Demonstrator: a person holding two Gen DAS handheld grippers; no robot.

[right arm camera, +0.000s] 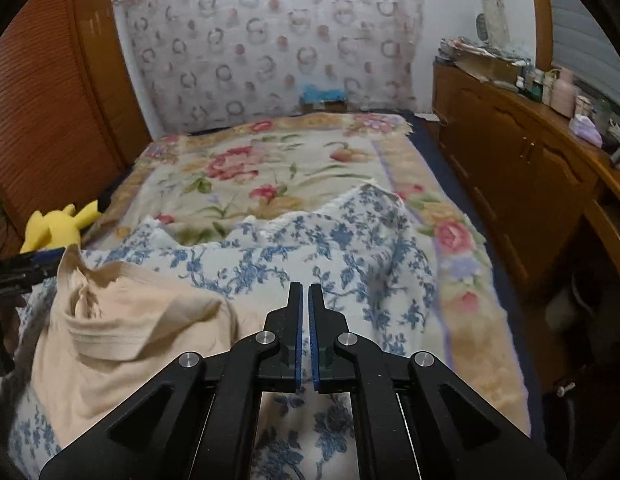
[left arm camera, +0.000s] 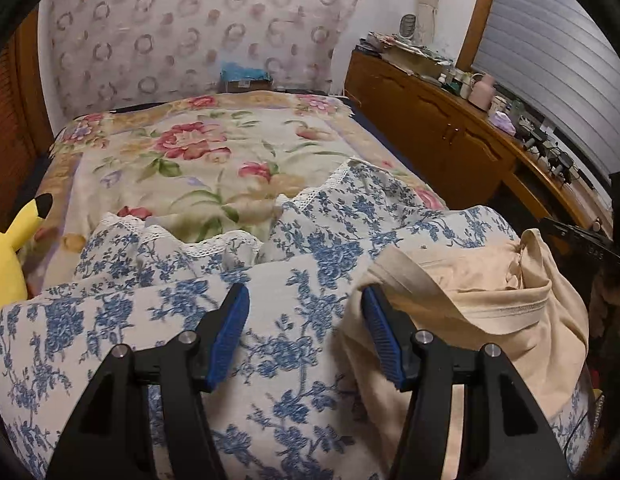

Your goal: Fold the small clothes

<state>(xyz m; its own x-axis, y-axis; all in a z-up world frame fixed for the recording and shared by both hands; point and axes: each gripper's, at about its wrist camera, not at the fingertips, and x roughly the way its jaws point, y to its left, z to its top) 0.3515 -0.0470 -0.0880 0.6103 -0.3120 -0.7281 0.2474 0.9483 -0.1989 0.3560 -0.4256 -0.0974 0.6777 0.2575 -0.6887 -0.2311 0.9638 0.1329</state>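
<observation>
Left gripper (left arm camera: 305, 300): angled down over the bed, jaws spread apart, nothing pinched between them; the blue-flowered cloth shows in the gap.
Left gripper's right finger (left arm camera: 384, 340): its blue pad lies against the edge of the beige garment, which bunches just beside it.
Right gripper (right arm camera: 305, 292): angled down toward the bed, jaws pressed together with only a thin slit between the blue pads; no cloth is visible between them.
Beige garment (left arm camera: 490, 292): crumpled in a heap on the blue-flowered cloth; in the right wrist view it sits left of the closed jaws (right arm camera: 121, 320), its ribbed neckline facing up.
Blue-flowered cloth (left arm camera: 293, 248): white with a blue floral print and a lace trim, spread over the near end of the bed under both grippers.
Floral blanket (left arm camera: 205, 148): cream with red flowers, covers the bed beyond the cloth.
Yellow plush toy (left arm camera: 7, 256): at the bed's left edge, well apart from the garment.
Wooden dresser (left arm camera: 442, 120): along the right wall, its top cluttered with small items.
</observation>
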